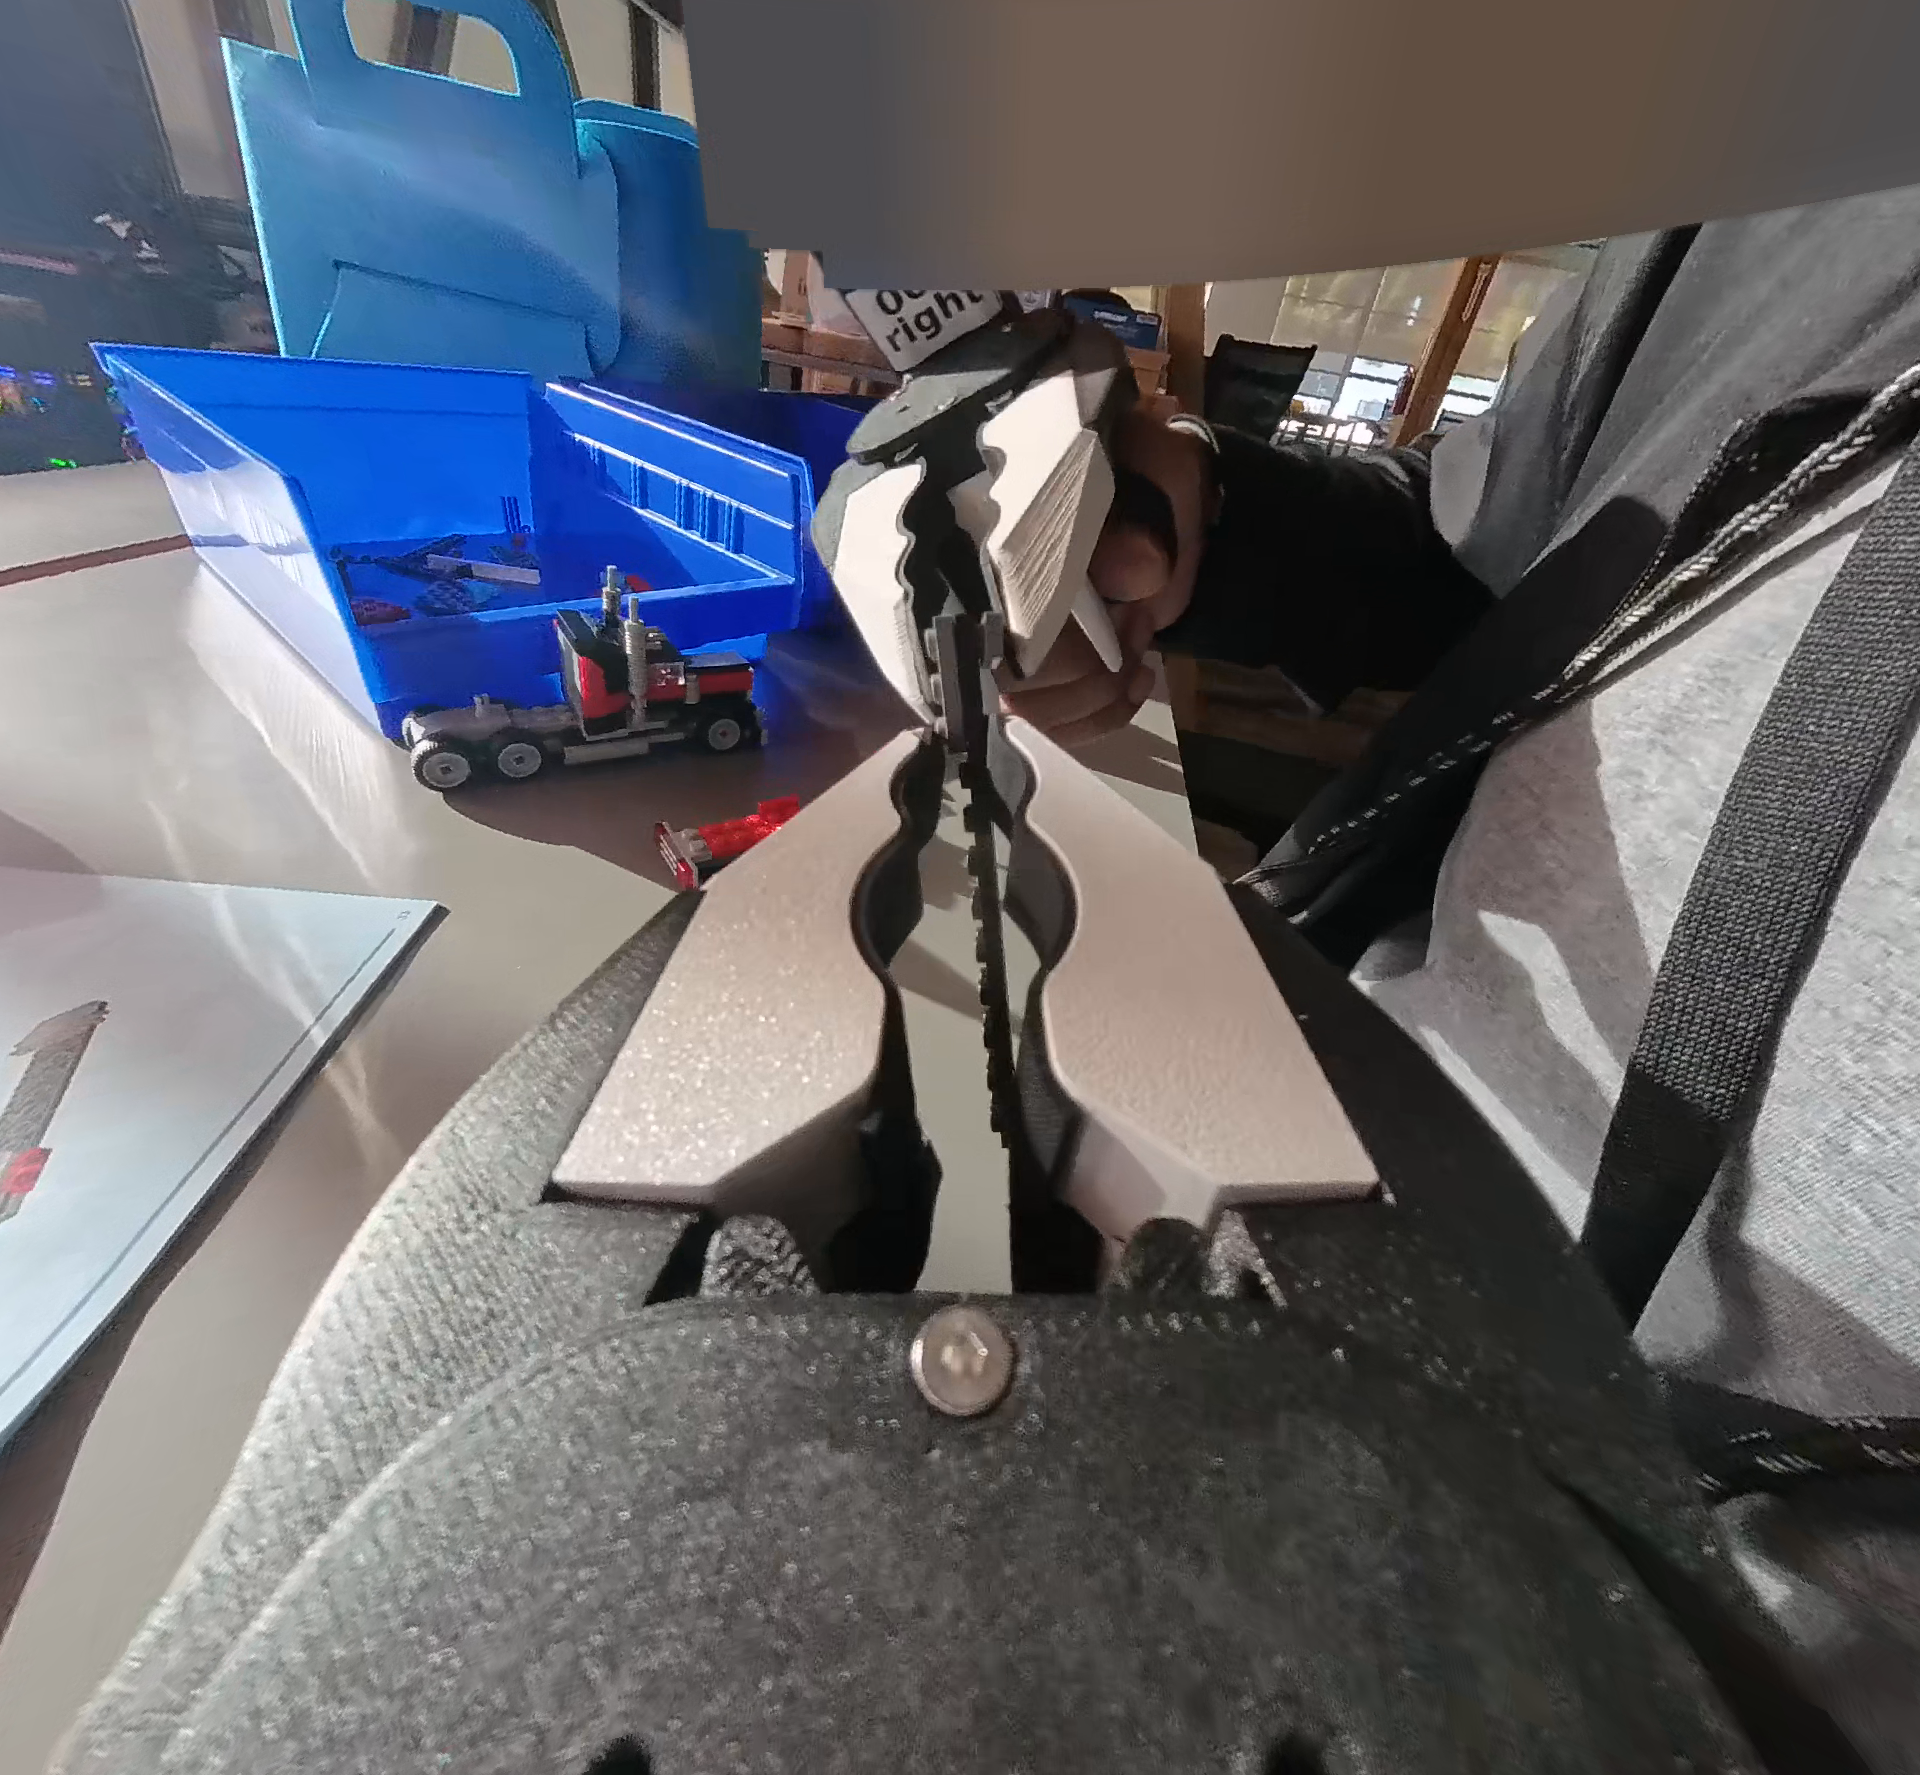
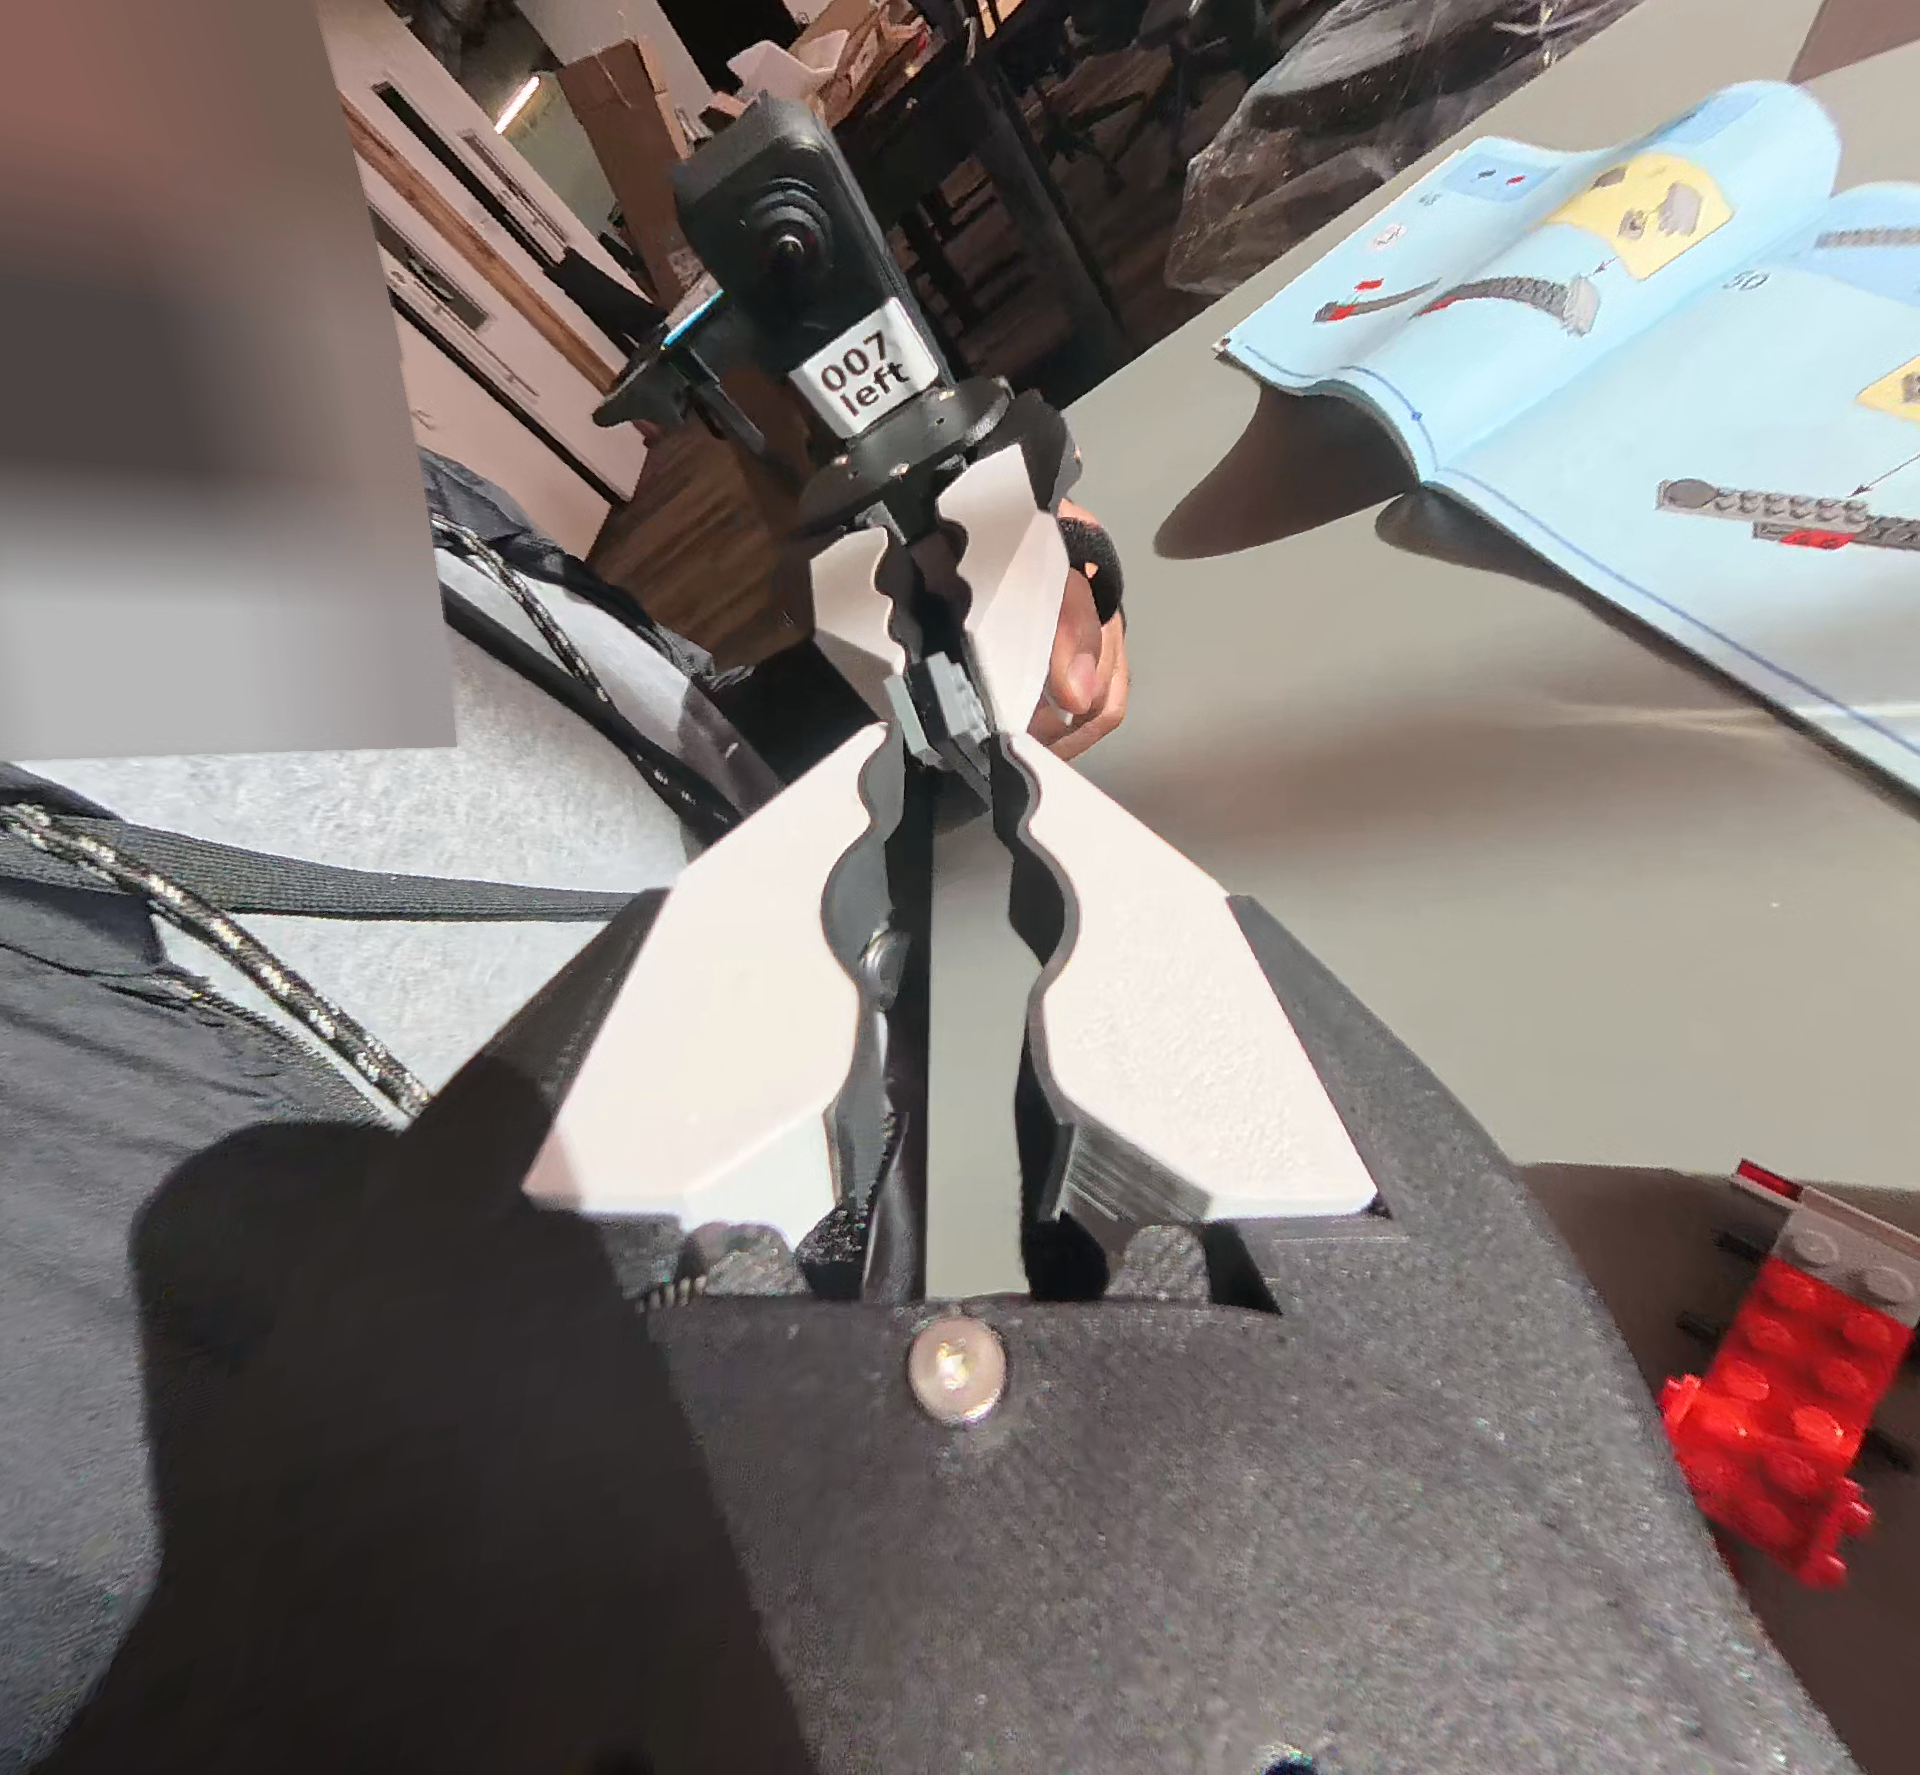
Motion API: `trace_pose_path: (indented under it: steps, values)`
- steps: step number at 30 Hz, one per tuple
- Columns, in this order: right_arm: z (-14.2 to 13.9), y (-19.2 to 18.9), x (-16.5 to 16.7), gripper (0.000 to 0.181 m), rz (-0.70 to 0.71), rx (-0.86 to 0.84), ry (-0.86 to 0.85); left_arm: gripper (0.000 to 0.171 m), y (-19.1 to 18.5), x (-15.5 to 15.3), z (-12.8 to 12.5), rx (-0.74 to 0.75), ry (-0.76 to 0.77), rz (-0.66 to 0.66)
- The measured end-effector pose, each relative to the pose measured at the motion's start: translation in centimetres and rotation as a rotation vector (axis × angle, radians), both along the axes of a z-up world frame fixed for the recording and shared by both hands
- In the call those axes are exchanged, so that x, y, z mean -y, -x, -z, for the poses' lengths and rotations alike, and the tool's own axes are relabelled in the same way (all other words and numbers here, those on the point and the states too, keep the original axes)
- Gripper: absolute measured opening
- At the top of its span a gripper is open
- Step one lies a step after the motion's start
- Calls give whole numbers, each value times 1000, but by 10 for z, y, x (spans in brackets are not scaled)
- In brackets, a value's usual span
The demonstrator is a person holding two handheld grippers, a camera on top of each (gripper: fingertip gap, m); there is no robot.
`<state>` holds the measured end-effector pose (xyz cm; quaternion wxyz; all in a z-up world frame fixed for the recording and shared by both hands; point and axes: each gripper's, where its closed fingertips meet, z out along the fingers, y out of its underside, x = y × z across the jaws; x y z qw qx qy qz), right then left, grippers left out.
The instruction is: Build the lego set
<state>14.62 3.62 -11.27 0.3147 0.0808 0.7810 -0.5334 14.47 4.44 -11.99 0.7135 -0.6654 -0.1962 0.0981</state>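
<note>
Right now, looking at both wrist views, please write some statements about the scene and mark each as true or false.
1. Both tongs grip the same long dark lego strip. True: the left tongs and the right tongs meet tip to tip on it.
2. The lego truck lies inside the blue bin. False: it stands on the table in front of the bin.
3. The instruction booklet is closed. False: it lies open on the table.
4. A red lego assembly lies on the table. True.
5. The bin still holds loose pieces. True.
</note>
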Motion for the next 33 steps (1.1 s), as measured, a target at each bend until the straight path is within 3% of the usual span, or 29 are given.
trace_pose_path:
  steps: [7,12,17,20,33]
  values:
    - [0,6,5,28,54,-150,45,9,4,5,-4,59,-68,-2]
    - [-17,8,10,31,101,-241,166,9,5,7,-5,60,-86,-8]
    - [-18,7,15,29,104,-246,186,9,4,7,-6,47,-83,-11]
    - [-19,6,17,18,105,-232,206,9,4,7,-6,42,-82,-8]
    - [-21,2,13,15,86,-258,254,9,0,4,-8,-3,-69,6]
